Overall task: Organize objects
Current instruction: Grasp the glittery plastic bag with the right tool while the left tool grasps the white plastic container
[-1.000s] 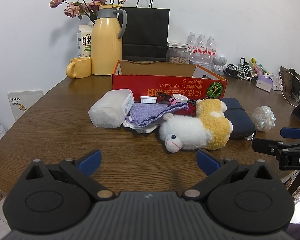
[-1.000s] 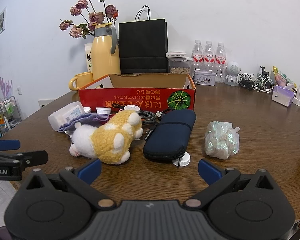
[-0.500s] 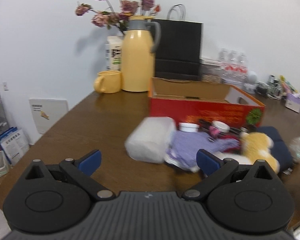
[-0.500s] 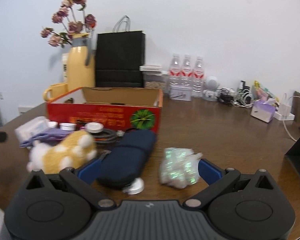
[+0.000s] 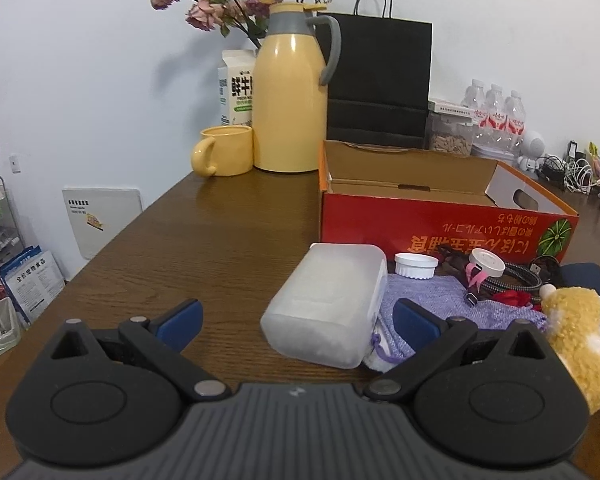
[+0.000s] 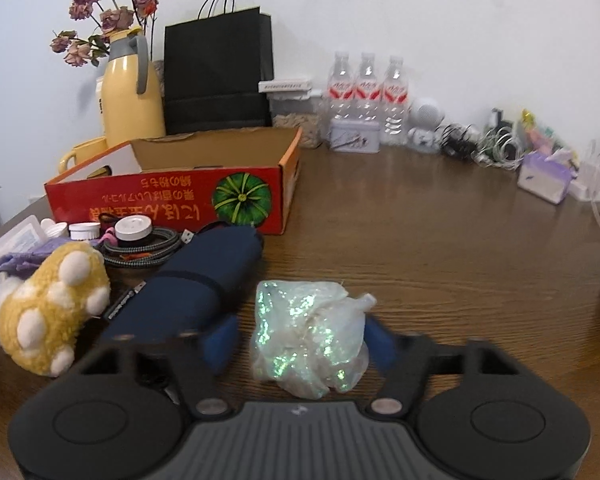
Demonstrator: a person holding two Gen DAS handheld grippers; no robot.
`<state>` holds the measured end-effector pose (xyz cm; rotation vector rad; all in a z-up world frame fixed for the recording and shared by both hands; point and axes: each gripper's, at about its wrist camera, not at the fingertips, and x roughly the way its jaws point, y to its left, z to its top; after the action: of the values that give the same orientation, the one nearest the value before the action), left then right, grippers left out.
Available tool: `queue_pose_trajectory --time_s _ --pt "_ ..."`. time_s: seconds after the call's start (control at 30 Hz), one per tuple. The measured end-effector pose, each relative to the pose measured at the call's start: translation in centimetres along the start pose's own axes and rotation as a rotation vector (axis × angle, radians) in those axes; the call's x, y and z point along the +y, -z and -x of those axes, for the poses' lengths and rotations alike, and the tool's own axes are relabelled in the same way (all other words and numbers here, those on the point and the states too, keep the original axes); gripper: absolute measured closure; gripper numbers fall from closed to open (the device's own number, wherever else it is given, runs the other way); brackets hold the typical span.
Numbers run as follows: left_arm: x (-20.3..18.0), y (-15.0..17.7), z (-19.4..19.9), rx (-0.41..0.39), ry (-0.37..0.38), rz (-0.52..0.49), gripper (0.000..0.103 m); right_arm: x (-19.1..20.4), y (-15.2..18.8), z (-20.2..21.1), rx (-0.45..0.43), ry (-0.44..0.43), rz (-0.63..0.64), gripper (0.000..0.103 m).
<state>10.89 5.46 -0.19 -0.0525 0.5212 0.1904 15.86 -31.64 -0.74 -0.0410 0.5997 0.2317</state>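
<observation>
Two grippers work low in frame: the right gripper [image 6: 300, 340] is closing around the iridescent bundle [image 6: 308, 340], pads not yet pressing; the left gripper [image 5: 296, 316] gapes before the plastic container [image 5: 328, 312]. Beyond, centre frame, the red box [image 5: 440, 224] looks empty; everything remains unsorted.

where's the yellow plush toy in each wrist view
Left wrist: the yellow plush toy sits at the far right edge, partly cut off, beside the purple cloth.
Right wrist: the toy lies at lower left, next to the dark blue pouch.
Shared landmark: the red cardboard box stands behind the toy in both views.
</observation>
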Motion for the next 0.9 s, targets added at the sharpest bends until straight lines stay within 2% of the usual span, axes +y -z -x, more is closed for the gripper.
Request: queue_pose_trajectory --time_s 0.13,0.33,0.53,0.6,0.63,0.67,0.77,0.9 --pt "-0.1 -0.4 -1.3 0.014 0.006 0.001 0.000 0.2 -0.1 -0.6 -0.006 -0.033 0.016 0.057" --pt "0.2 -1.0 -3.7 0.050 0.014 0.002 0.000 0.2 -0.3 -1.1 -0.014 -0.037 0.019 0.058" --pt "0.2 -1.2 -6.0 0.096 0.058 0.010 0.000 0.4 -0.8 -1.2 -0.026 -0.032 0.015 0.058" --pt "0.2 -1.1 -6.5 0.118 0.086 0.018 0.009 0.6 -0.9 -1.2 -0.030 -0.031 0.015 0.058" --pt "0.3 -1.0 -6.6 0.122 0.116 0.031 0.024 0.7 -1.0 -1.2 -0.032 -0.030 0.015 0.058" --pt "0.5 -0.9 -6.6 0.122 0.137 0.045 0.030 0.7 -1.0 -1.1 -0.034 -0.029 0.014 0.058" --pt "0.6 -0.7 -6.2 0.111 0.119 0.056 0.035 0.8 -1.1 -1.0 -0.041 -0.026 0.010 0.058" --pt "0.8 -0.8 -5.2 0.092 0.114 0.062 0.036 0.9 -1.4 -0.4 -0.063 -0.026 0.013 0.058"
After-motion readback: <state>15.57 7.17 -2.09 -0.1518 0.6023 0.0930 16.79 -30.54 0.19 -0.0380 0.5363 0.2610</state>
